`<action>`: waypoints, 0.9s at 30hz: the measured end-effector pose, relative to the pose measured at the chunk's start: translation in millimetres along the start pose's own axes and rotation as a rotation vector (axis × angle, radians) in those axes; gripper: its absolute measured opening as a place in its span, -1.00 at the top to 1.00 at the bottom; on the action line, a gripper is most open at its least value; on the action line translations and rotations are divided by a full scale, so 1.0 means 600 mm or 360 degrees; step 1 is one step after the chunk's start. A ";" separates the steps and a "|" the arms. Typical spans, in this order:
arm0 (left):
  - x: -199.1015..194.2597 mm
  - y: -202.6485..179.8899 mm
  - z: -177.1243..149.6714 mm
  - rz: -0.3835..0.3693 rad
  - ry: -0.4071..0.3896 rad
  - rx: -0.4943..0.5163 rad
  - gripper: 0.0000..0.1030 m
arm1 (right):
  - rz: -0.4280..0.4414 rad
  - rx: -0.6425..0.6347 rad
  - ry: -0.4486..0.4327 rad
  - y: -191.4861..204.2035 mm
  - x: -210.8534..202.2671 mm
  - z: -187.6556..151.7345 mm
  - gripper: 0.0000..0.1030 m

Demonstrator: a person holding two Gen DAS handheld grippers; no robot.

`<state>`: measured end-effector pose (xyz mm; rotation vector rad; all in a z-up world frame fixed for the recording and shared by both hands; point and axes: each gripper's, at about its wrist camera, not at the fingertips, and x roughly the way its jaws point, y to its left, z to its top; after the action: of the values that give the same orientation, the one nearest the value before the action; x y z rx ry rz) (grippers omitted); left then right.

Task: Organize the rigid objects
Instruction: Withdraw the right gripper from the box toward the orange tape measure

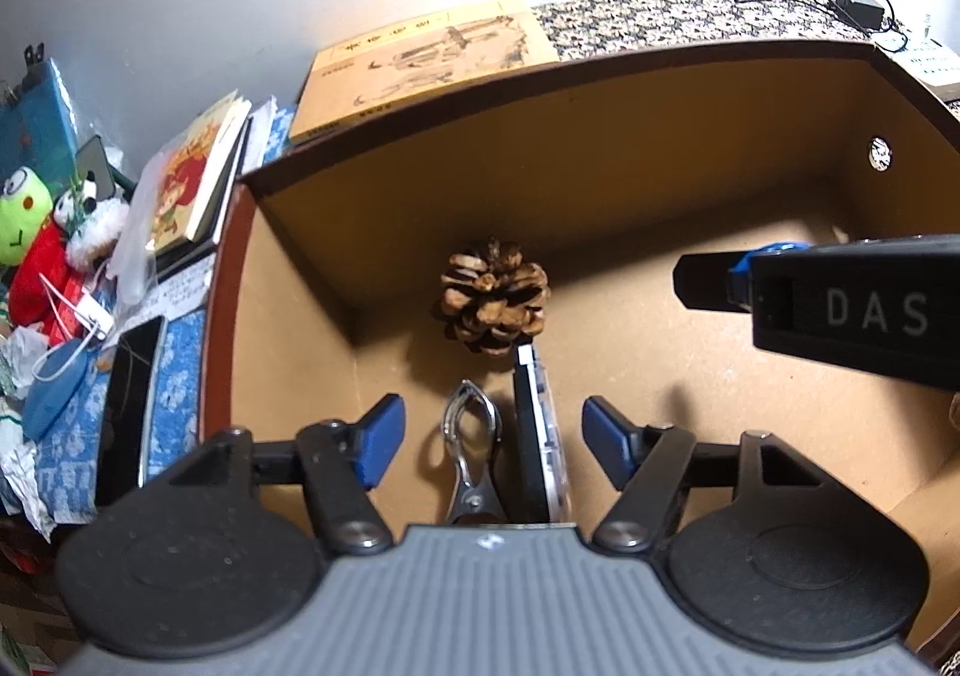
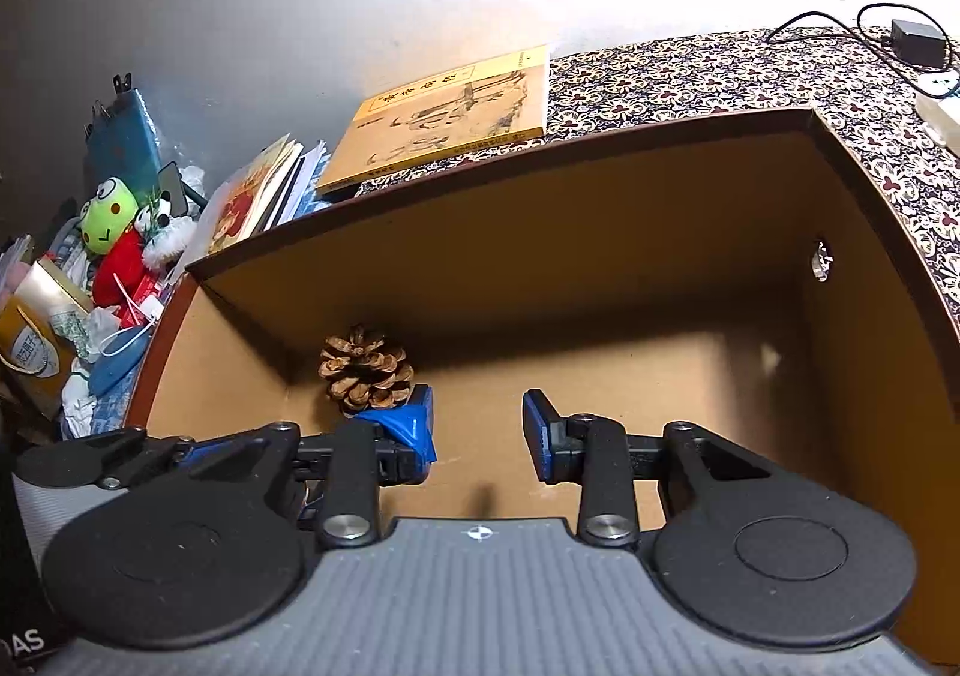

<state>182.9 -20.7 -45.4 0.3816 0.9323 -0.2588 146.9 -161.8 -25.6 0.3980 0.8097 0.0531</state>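
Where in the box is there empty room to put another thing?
The box floor is bare from the pine cone across to the right wall with the round hole. The left corner is crowded: pine cone, metal clip and cassette.

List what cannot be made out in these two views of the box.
- Metal clip: left wrist view, its near end is hidden by the left hand-held gripper body.
- Flat black-and-clear case: standing on edge, so its face is unreadable.
- Pinecone: right wrist view, its base is covered by a blue fingertip.
- Book title: too small to read.
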 end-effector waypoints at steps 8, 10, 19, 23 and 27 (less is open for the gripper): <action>-0.040 -0.008 0.000 0.0115 -0.0057 -0.0061 -0.46 | -0.0013 -0.0013 -0.0112 0.001 -0.019 0.002 0.69; -0.054 -0.010 0.001 0.0147 -0.0082 -0.0073 -0.48 | 0.0000 -0.0038 -0.0128 0.005 -0.025 0.005 0.68; -0.105 -0.014 -0.007 0.0242 -0.0059 -0.0222 -0.49 | 0.0080 -0.0122 -0.0140 0.007 -0.059 -0.003 0.68; -0.137 -0.021 -0.019 0.0289 -0.0068 -0.0283 -0.50 | 0.0137 -0.0156 -0.0183 0.006 -0.087 -0.010 0.67; -0.168 -0.021 -0.030 0.0334 -0.0081 -0.0361 -0.53 | 0.0202 -0.0181 -0.0200 0.008 -0.108 -0.016 0.67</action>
<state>107.5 -19.0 25.0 0.2598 0.8540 0.0293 95.4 -166.7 15.2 0.3415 0.6536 0.1897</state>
